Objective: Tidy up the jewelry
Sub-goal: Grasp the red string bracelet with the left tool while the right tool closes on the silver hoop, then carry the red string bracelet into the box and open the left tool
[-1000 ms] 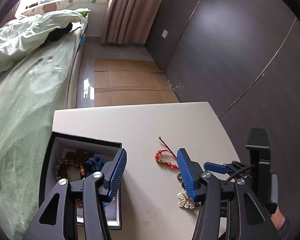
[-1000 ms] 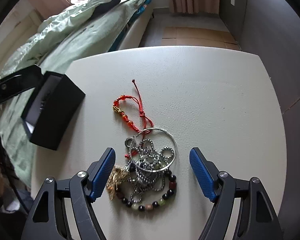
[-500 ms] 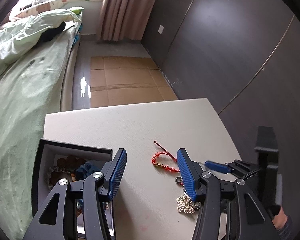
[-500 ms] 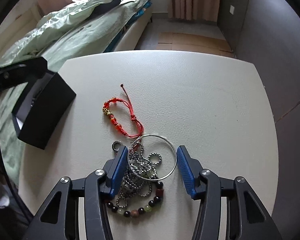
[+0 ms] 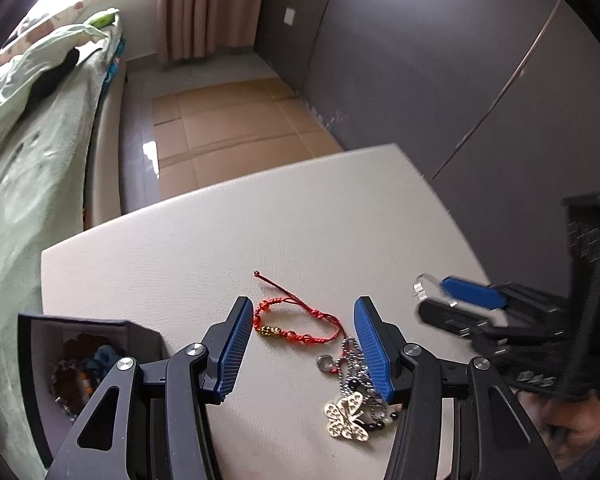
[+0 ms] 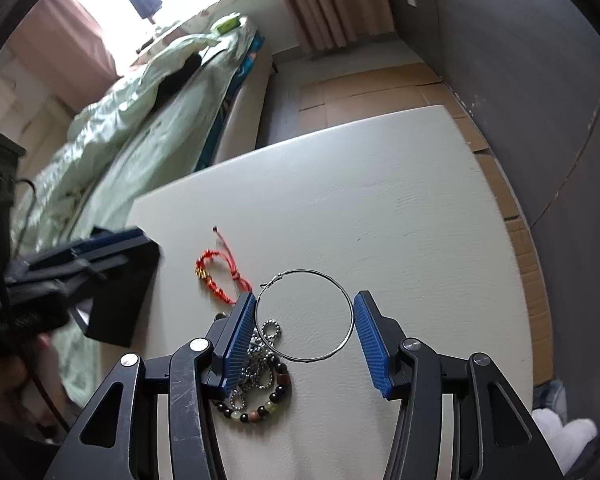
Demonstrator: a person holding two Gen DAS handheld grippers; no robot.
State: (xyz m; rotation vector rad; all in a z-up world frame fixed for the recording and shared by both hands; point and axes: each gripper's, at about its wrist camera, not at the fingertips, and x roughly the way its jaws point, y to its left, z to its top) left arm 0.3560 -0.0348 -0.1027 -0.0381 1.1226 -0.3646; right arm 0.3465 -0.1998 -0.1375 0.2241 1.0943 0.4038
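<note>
A: What is in the black box?

B: It sits on the white table, to the left of the left gripper and partly behind its left finger. The lid is off. Inside, on a pale lining, lie a brown beaded bracelet and something blue; the rest of the contents are hidden.

A: And the left gripper itself?

B: Its blue pads stand moderately apart with nothing between them. The red cord bracelet lies on the table just ahead of the gap. It is knotted red cord with small gold beads and a loose tail running away from the gripper.

A: What about the right gripper?

B: It has a thin silver hoop between its pads. The hoop's rim touches both pads, so the fingers are closed onto it, set only as wide as the ring itself. The hoop looks raised off the table, with its clasp at the upper left.

A: And the rest of the jewelry?

B: A pile lies below and left of the hoop, by the right gripper's left finger: a silver ball chain and a dark bead bracelet with green and red-brown beads. From the left wrist view a gold butterfly pendant lies at the near edge of that pile, under the left gripper's right finger.
</note>
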